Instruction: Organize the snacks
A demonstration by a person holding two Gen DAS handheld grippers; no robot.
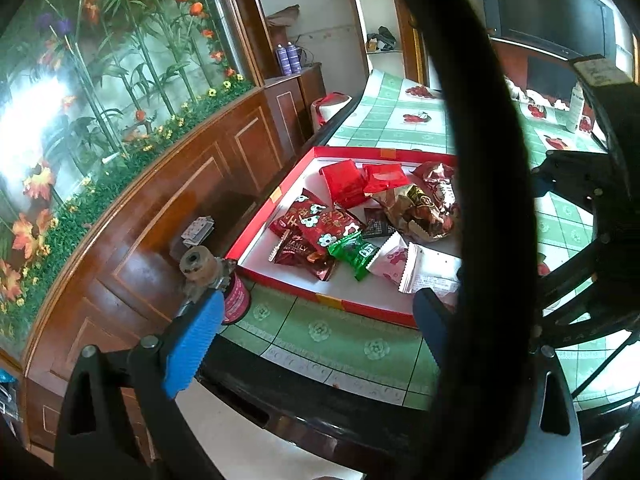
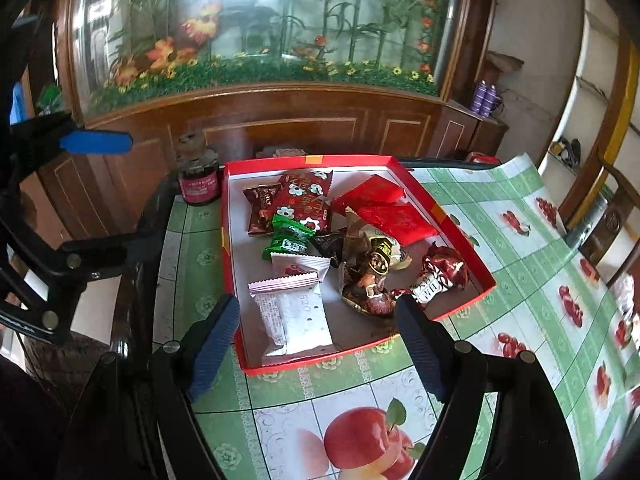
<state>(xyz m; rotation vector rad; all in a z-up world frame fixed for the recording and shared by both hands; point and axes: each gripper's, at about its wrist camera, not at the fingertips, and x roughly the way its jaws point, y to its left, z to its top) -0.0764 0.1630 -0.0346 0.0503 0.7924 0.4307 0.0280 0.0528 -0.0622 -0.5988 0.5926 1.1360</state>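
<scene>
- Two grippers with blue ribbed pads hang over a table with a green checked cloth [image 2: 500, 216] that has red fruit pictures on it.
- The right gripper [image 2: 316, 328] has its jaws wide apart, and nothing is held between them.
- Just ahead of the right gripper sits a flat red cardboard box with a white floor [image 2: 404, 178], full of snacks.
- Closest to the right gripper, in between its two pads, lies a long white snack packet with a pink zigzag end [image 2: 292, 316].
- Past that are a green wrapped candy [image 2: 290, 238], two shiny red packets [image 2: 394, 220] and some crinkly brown and gold foil sweets [image 2: 376, 268].
- The left gripper [image 1: 316, 316] also stands wide, with nothing in it.
- The red box is ahead of the left gripper too, a bit to its right.
- A thick black curved band [image 1: 472, 160] hides part of the left wrist view.
- By the far left corner of the box stands a small dark jar with a pink label [image 2: 199, 184].
</scene>
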